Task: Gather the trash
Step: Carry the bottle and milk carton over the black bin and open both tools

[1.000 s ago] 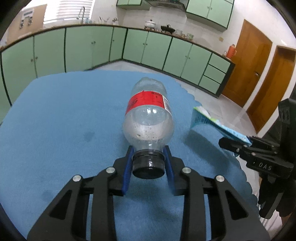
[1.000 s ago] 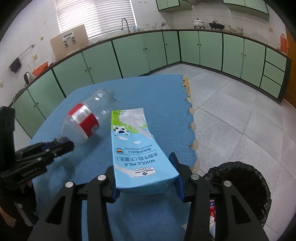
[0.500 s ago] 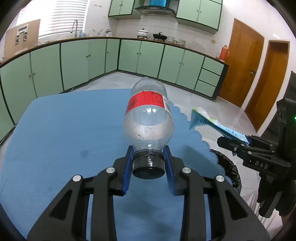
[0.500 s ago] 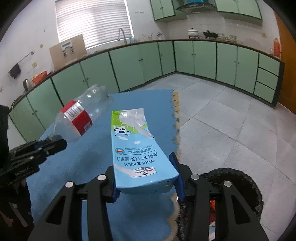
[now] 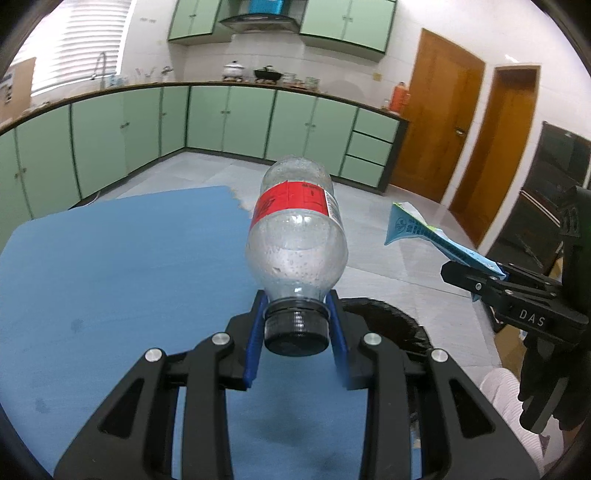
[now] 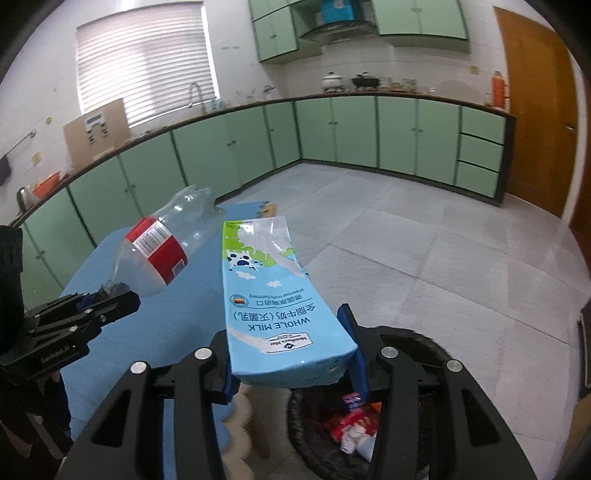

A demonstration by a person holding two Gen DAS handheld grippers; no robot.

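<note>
Green kitchen, blue-covered table

Below and left of the left claw (image 5: pixel 297 325) spreads the blue table cloth (image 5: pixel 129 266); far ahead run green cabinets (image 5: pixel 229 122) with pots (image 5: pixel 255 72) on top; wooden doors (image 5: pixel 436 122) stand ahead-right.

Left hand-held gripper (image 5: pixel 297 334) and right hand-held gripper (image 6: pixel 291 363) both clamped, tilted downward, side by side.

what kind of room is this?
A home kitchen, most likely: green cabinets run under a long counter, there is a faucet by the window, and pots sit under a range hood.
</note>
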